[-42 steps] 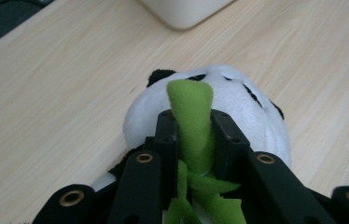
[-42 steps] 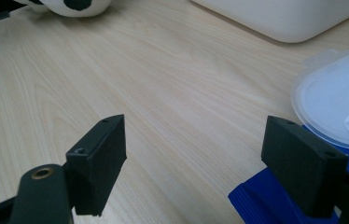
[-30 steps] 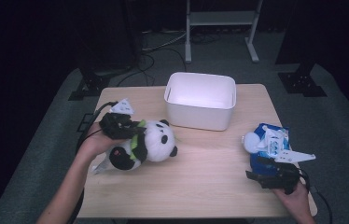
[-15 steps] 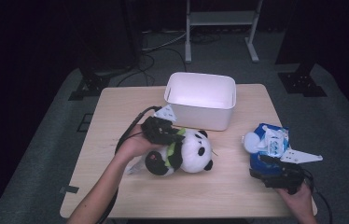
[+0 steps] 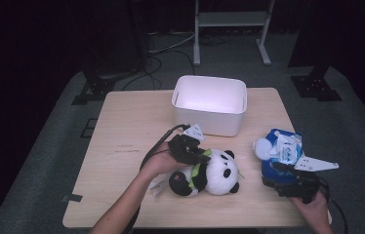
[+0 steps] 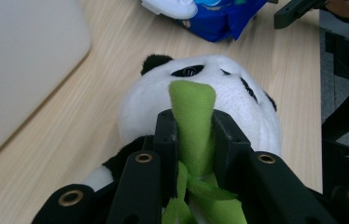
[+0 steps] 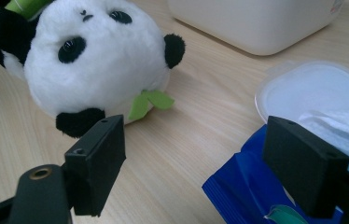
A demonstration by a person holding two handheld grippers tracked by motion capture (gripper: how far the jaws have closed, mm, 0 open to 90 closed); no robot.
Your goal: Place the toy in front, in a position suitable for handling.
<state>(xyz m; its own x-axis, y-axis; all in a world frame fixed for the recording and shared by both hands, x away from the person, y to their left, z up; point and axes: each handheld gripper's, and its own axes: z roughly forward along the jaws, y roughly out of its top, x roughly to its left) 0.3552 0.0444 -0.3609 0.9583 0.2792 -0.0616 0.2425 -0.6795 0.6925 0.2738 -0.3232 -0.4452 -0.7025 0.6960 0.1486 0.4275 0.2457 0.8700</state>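
Left tool (image 5: 194, 155) has its jaws clamped on a green felt leaf (image 6: 192, 126) of the panda plush (image 5: 213, 171), which lies on the desk (image 5: 127, 136) before the white bin (image 5: 210, 103). Likely next: lift it into the bin. Right tool (image 7: 196, 163) gapes, holding nothing, over blue wipes (image 7: 238, 191).

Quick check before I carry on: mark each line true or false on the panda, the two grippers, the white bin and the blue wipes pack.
1. The left gripper is shut on the panda's green bamboo piece. True.
2. The panda lies inside the white bin. False: it lies on the table, in front of the bin.
3. The right gripper is open. True.
4. The blue wipes pack has its lid shut. False: the lid is flipped open.
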